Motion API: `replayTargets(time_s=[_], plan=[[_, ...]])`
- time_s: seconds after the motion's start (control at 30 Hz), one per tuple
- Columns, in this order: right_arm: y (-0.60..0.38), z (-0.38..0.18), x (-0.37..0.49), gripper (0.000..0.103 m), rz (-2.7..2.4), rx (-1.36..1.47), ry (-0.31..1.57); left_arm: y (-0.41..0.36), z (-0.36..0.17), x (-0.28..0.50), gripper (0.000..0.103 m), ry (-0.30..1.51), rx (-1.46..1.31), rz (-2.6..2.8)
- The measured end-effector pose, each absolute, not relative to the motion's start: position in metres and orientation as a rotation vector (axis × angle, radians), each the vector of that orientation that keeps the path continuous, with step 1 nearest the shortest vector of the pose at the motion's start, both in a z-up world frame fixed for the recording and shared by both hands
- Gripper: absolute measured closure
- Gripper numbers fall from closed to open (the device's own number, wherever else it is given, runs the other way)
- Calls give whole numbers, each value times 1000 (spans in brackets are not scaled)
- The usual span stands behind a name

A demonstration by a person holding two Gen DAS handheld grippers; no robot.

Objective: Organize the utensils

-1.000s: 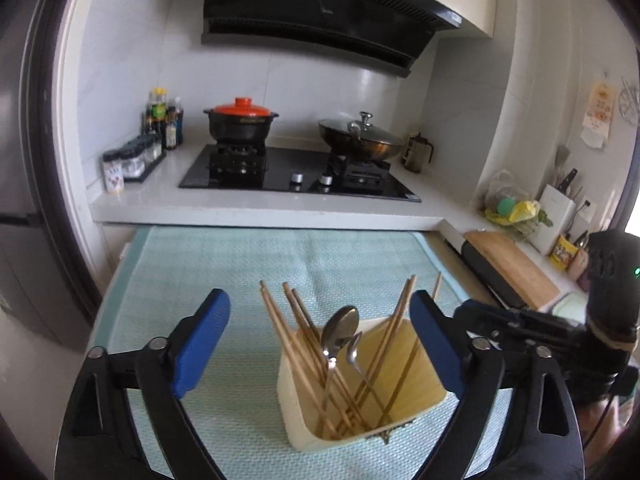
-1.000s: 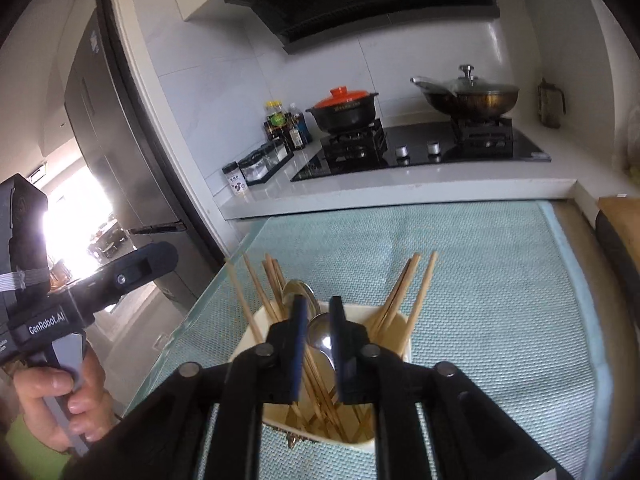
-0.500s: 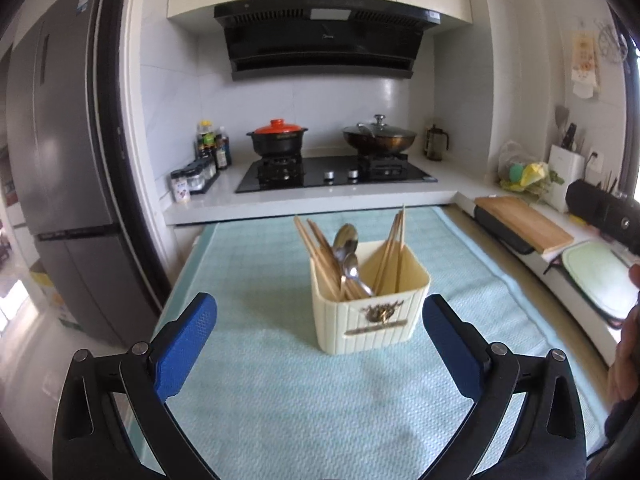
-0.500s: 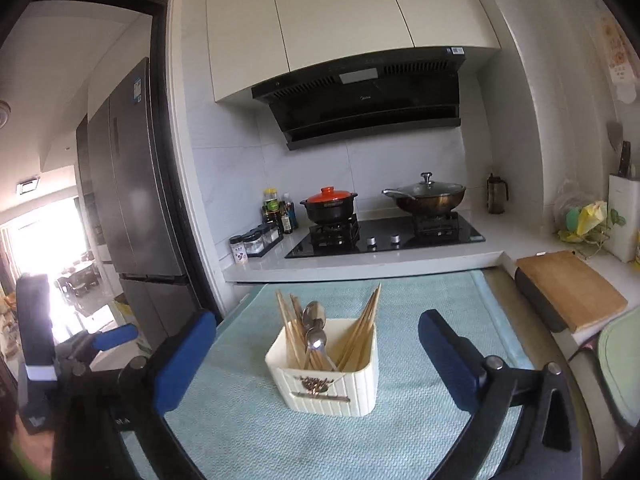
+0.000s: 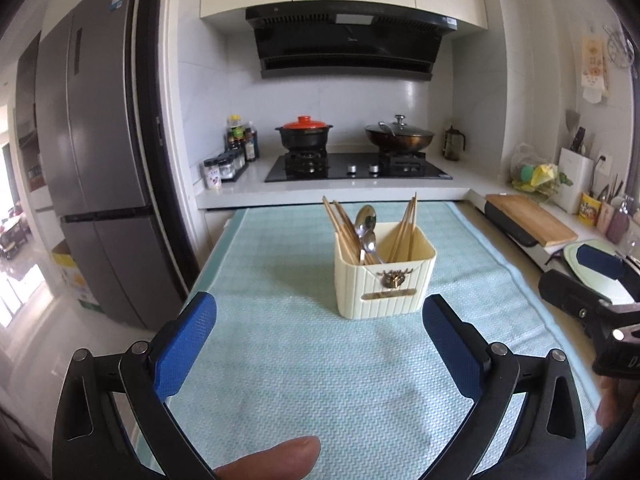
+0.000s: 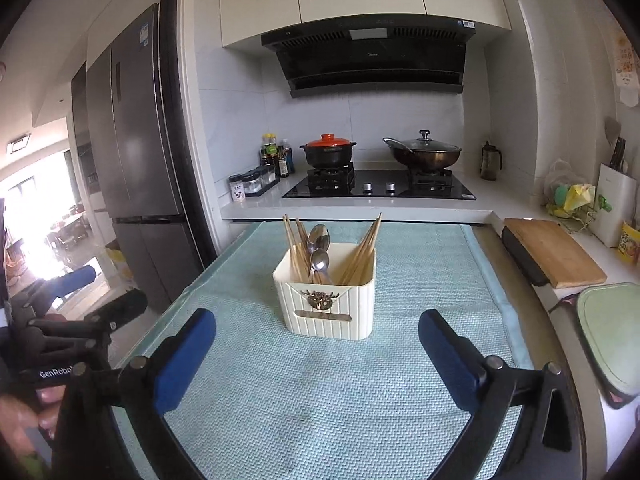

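A cream ribbed utensil holder (image 5: 386,282) (image 6: 329,304) stands on the light green table mat (image 5: 320,368) (image 6: 320,400). It holds several wooden chopsticks (image 5: 340,224) (image 6: 364,248) and two metal spoons (image 5: 366,220) (image 6: 319,240), all upright. My left gripper (image 5: 320,338) is open and empty, held back from the holder. My right gripper (image 6: 318,354) is open and empty, also back from the holder. The right gripper shows at the right edge of the left wrist view (image 5: 592,300).
A counter behind the mat carries a hob (image 5: 356,166) with a red-lidded pot (image 5: 305,134) and a wok (image 5: 398,136). Spice jars (image 5: 224,164) stand left. A fridge (image 5: 92,184) is at the left. A wooden cutting board (image 6: 554,250) lies right.
Both grippers pulled back and away from the holder. The right gripper, shut above the spoons a second ago, has opened. The spoons and chopsticks stay in the holder.
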State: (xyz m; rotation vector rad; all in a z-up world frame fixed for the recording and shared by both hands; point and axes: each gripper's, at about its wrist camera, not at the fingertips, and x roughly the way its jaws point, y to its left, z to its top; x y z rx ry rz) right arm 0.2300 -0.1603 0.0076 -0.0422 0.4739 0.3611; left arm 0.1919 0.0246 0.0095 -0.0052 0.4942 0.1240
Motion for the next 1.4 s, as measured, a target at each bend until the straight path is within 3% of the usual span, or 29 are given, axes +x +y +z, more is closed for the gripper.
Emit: replayTargets(time_s=[1.4], plan=[[-141,26,190,0,352,-100,427,23,17,175,0,514,-55,111]])
